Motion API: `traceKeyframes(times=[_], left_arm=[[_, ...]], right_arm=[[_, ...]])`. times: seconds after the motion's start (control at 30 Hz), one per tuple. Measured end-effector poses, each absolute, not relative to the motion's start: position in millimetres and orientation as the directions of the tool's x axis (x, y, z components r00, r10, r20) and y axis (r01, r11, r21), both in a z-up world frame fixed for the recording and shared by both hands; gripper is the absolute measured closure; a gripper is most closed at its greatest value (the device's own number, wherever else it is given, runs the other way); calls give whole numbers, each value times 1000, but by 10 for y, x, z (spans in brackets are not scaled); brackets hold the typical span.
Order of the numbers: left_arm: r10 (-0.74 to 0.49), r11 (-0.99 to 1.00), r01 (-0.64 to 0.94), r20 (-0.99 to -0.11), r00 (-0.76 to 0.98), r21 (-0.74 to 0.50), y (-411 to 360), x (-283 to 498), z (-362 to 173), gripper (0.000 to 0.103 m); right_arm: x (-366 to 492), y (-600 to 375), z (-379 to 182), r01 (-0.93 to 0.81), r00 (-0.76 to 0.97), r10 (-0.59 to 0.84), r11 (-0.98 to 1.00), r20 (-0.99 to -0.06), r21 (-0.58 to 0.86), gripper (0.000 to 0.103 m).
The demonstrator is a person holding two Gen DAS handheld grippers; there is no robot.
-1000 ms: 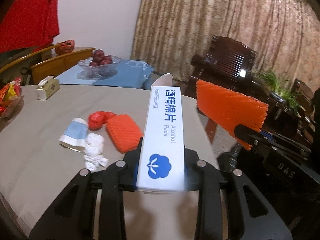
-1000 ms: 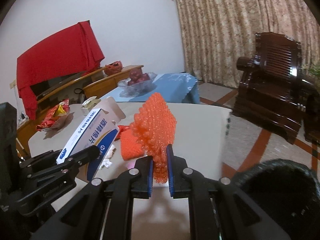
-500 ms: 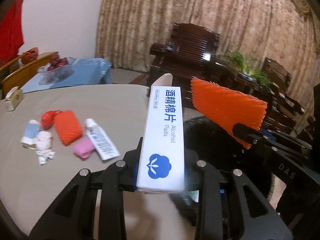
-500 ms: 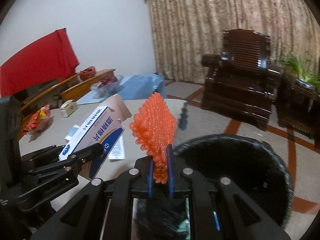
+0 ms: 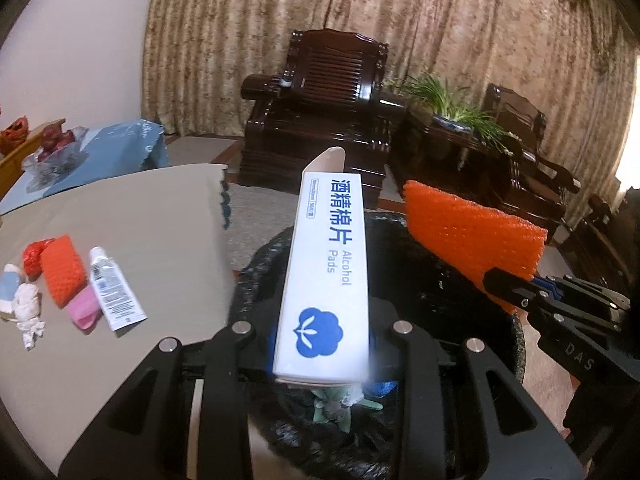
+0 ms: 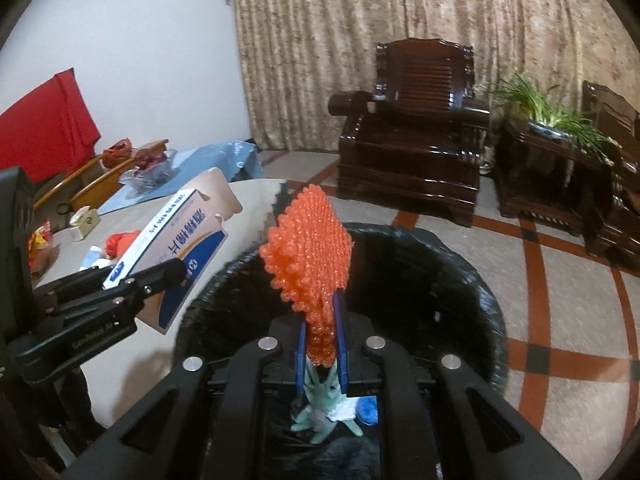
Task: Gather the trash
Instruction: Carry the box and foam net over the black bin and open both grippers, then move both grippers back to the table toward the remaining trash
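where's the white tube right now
In the left wrist view the white tube lies at the left, on the table, touching the pink piece, with the orange foam net just beyond.

Box (image 5: 326, 280) and orange foam net (image 6: 310, 256) carried from table, now over bin (image 6: 460, 276).

Box (image 5: 326, 276) & foam net (image 6: 310, 258) over bin (image 6: 472, 280), table (image 5: 120, 216) left.

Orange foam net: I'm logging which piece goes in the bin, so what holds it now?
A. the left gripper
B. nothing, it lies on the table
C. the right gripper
C: the right gripper has its fingers pinched on the orange foam net above the black bin.
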State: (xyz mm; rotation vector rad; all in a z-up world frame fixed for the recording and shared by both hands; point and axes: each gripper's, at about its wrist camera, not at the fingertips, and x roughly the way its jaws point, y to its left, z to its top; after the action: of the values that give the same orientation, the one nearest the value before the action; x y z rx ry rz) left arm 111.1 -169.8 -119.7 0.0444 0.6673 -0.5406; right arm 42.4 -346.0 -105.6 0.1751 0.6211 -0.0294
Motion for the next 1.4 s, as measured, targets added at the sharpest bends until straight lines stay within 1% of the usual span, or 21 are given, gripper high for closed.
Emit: traceKeyframes(times=[0.2, 0.27, 0.37, 0.4, 0.43, 0.47, 0.5, 0.53, 0.57, 0.6, 0.63, 0.7, 0.73, 0.77, 0.8, 0.9, 1.2, 1.4], left_arm=[[-472, 851, 509, -615, 632, -130, -1883, 1144, -1307, 73], [-473, 848, 514, -623, 623, -130, -1912, 1164, -1338, 72], [-484, 838, 528, -637, 600, -138, -1963, 1186, -1405, 70], [-482, 839, 526, -643, 595, -142, -1971, 1197, -1423, 67], [-487, 836, 527, -645, 589, -150, -1967, 1206, -1434, 64], [-492, 834, 528, -647, 583, -158, -1958, 1206, -1449, 57], [-490, 835, 527, -647, 584, -158, -1950, 1210, -1451, 54], [-489, 837, 525, -646, 586, -157, -1937, 1206, -1453, 54], [-490, 837, 524, -645, 587, -159, -1909, 1204, -1451, 51], [-488, 839, 522, -644, 589, -158, -1894, 1211, -1444, 47], [-481, 844, 514, -641, 598, -153, -1857, 1213, -1429, 44], [-464, 856, 498, -630, 623, -138, -1788, 1214, -1372, 33], [-454, 863, 488, -625, 635, -130, -1736, 1207, -1351, 30], [-441, 871, 475, -620, 649, -122, -1672, 1194, -1331, 23], [-424, 882, 457, -614, 666, -113, -1584, 1186, -1305, 20], [-383, 909, 403, -602, 700, -110, -1292, 1177, -1221, 14], [-217, 975, 204, -575, 789, -87, -341, 1251, -1005, 13], [-104, 995, 81, -577, 810, -66, 205, 1313, -1008, 13]], right_arm=[[390, -3569, -1126, 105, 801, 0, 985, -599, 139, 91], [381, -3605, -1156, 113, 795, -8, 984, -606, 135, 90], [375, -3644, -1205, 126, 785, -19, 984, -619, 130, 89], [367, -3628, -1221, 129, 781, -24, 984, -624, 125, 86], [365, -3633, -1235, 132, 778, -27, 984, -628, 122, 79], [361, -3635, -1250, 135, 775, -30, 984, -631, 118, 75], [364, -3638, -1254, 136, 773, -32, 984, -633, 117, 65], [353, -3655, -1264, 138, 773, -34, 984, -634, 115, 54], [348, -3648, -1268, 142, 772, -41, 984, -635, 110, 46], [340, -3644, -1271, 146, 772, -46, 984, -634, 106, 30], [332, -3635, -1264, 151, 774, -53, 983, -631, 103, 19], [324, -3613, -1241, 150, 781, -51, 983, -622, 108, 10], [325, -3586, -1223, 145, 785, -44, 983, -618, 114, 6], [331, -3560, -1202, 141, 790, -40, 983, -612, 119, 6], [337, -3546, -1194, 134, 793, -32, 983, -608, 124, 6], [404, -3412, -1126, 105, 806, -2, 985, -593, 140, 6], [846, -2720, -917, -68, 833, 138, 987, -536, 148, 6], [1136, -2234, -853, -169, 833, 213, 977, -511, 132, 6]])
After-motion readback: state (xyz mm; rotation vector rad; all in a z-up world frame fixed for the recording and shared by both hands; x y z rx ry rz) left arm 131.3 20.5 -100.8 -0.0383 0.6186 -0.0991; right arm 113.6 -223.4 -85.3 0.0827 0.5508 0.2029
